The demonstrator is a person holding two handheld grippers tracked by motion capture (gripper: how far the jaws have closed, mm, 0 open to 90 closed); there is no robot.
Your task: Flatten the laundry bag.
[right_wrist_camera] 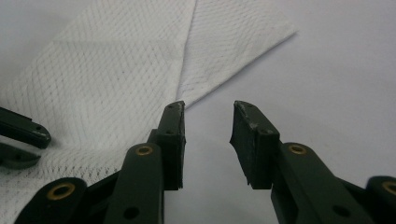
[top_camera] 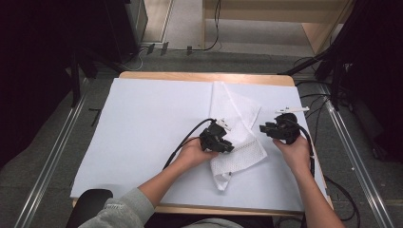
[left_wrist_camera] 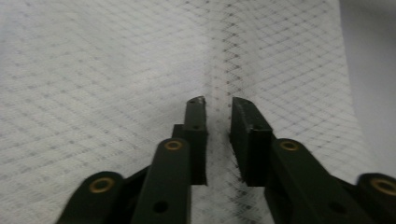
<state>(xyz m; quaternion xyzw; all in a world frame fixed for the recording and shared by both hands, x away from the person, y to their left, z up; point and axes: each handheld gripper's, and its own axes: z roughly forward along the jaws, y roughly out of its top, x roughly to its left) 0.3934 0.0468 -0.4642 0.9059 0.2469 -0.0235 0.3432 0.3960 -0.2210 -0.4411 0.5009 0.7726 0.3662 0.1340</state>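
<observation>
A white mesh-patterned cloth lies rumpled on the white-covered table, right of centre. My left gripper is pressed down on its middle. In the left gripper view the cloth spreads under the left gripper, whose jaws stand narrow with a raised ridge of fabric pinched between them. My right gripper hovers just right of the cloth. In the right gripper view the right gripper is open over bare table, with the cloth's corner ahead and to its left and nothing between the jaws.
The table's wooden edge shows at the back. Black cables trail from both grippers across the sheet. The other gripper's jaws show at the left edge of the right gripper view. Dark stands and floor cables surround the table.
</observation>
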